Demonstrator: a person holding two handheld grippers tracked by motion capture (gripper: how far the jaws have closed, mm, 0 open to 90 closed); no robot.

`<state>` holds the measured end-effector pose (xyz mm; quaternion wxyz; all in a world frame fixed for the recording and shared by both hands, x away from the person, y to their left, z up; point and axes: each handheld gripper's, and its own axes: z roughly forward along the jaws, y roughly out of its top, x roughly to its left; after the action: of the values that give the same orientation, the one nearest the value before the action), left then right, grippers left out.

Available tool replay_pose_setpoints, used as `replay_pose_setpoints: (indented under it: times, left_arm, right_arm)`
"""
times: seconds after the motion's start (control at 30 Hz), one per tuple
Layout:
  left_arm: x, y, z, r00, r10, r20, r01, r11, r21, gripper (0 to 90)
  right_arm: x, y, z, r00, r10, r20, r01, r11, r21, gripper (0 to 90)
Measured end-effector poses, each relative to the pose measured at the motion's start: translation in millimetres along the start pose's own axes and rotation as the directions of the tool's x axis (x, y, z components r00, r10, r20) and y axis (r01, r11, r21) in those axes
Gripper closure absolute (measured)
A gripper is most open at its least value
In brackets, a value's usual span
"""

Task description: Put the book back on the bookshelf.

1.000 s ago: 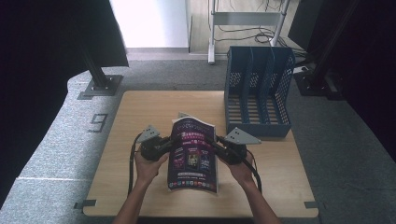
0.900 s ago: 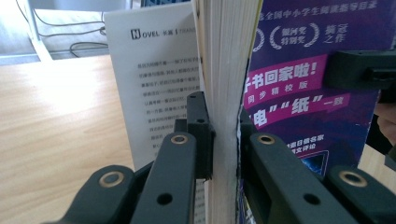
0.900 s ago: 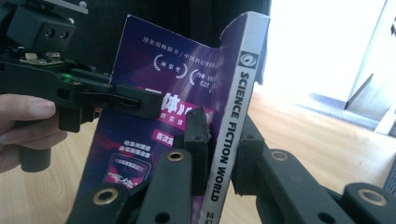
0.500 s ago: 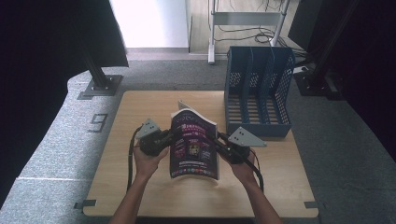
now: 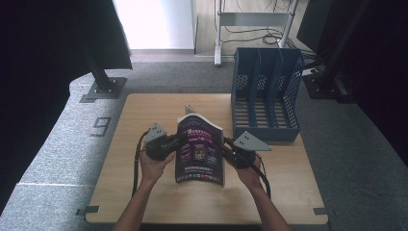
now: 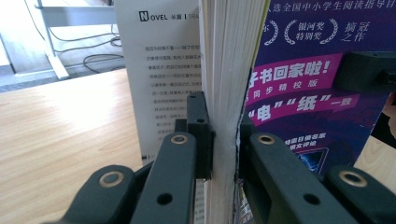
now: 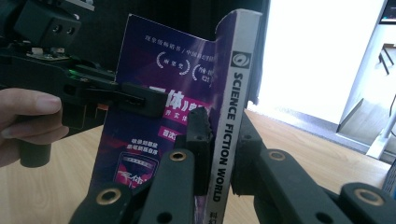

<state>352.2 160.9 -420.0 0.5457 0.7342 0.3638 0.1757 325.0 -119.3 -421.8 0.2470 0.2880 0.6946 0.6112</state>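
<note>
- Low at centre frame in the high view, a person's two hands hold a purple magazine (image 5: 199,149) between them above the wooden table (image 5: 144,202), its cover tilted up toward the camera.
- At the left of that view, the left gripper (image 6: 224,140) is clamped on the magazine's page edge, one jaw behind the page block, the other on the cover; a loose white leaf (image 6: 161,70) stands free behind and could fold or tear if the magazine swings.
- At the right, the right gripper (image 7: 219,154) pinches the spine, printed "SCIENCE FICTION WORLD", with its jaws closed on it; the hold looks narrow, so a twist could let the spine slide out.
- Held only at two edges, the magazine may sag or fan open if the hands drift apart or pull unevenly.
- Farther back, at upper right, stands a blue file rack (image 5: 265,96); a bowed magazine could catch on a divider if steered there.
</note>
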Motion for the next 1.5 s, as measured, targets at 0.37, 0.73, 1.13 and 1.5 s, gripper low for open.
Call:
replay_pose_setpoints:
  times: [0.37, 0.73, 1.13, 1.5]
  left_arm:
    - [2.9, -3.0, -6.1, 0.9999, 0.012, 0.003, -0.012, 0.9996, -0.024, 82.8]
    - [3.6, -10.3, -9.9, 0.9994, 0.021, -0.028, -0.022, 0.9989, -0.041, 58.9]
    - [7.6, -10.5, -7.6, 0.9967, 0.024, -0.078, -0.026, 0.9993, -0.027, 31.1]
    - [5.8, -2.5, -4.4, 0.9983, 0.032, -0.048, -0.033, 0.9994, -0.013, 21.1]
  right_arm:
    - [-0.2, -2.3, 2.5, 0.9998, -0.014, -0.010, 0.014, 1.000, -0.020, 80.4]
    - [6.8, -5.1, -12.2, 0.9987, -0.020, -0.046, 0.019, 1.000, -0.024, 81.0]
    - [14.5, -8.1, -19.5, 0.9970, -0.046, -0.063, 0.044, 0.999, -0.031, 81.1]
    - [18.3, -7.8, -21.2, 0.9955, -0.058, -0.075, 0.056, 0.998, -0.028, 81.0]
